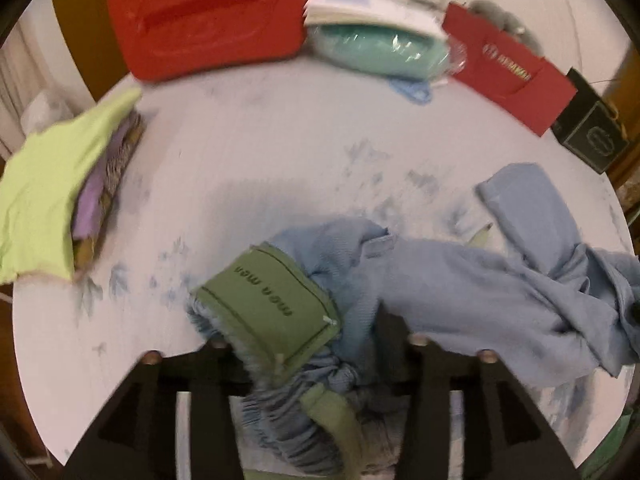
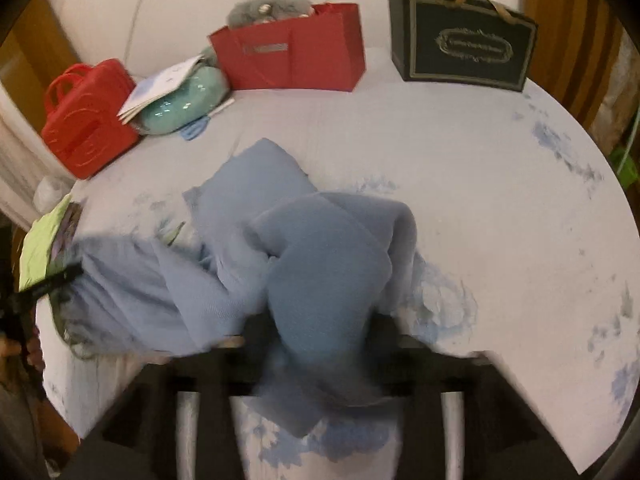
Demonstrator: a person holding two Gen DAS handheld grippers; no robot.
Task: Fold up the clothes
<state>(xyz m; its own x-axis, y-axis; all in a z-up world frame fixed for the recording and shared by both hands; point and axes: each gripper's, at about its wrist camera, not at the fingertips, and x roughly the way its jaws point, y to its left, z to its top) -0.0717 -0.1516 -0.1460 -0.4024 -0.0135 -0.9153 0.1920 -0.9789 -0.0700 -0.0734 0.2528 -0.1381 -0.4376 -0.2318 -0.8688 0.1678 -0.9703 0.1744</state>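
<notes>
Bunched blue trousers [image 1: 460, 280], soft knit with a green patch [image 1: 268, 304], lie between both half-open grippers [image 1: 316, 344] [image 2: 316, 332]; grip unclear. Beyond: red bag [image 2: 292, 52], black box [image 2: 464, 40].

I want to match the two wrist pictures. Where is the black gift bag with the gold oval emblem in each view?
Left wrist view: the black gift bag sits at the far right edge, partly cut off, just right of the red paper bag.
Right wrist view: the black gift bag stands at the upper right, fully visible, apart from the red paper bag on its left.
Shared landmark: the red paper bag.
</notes>
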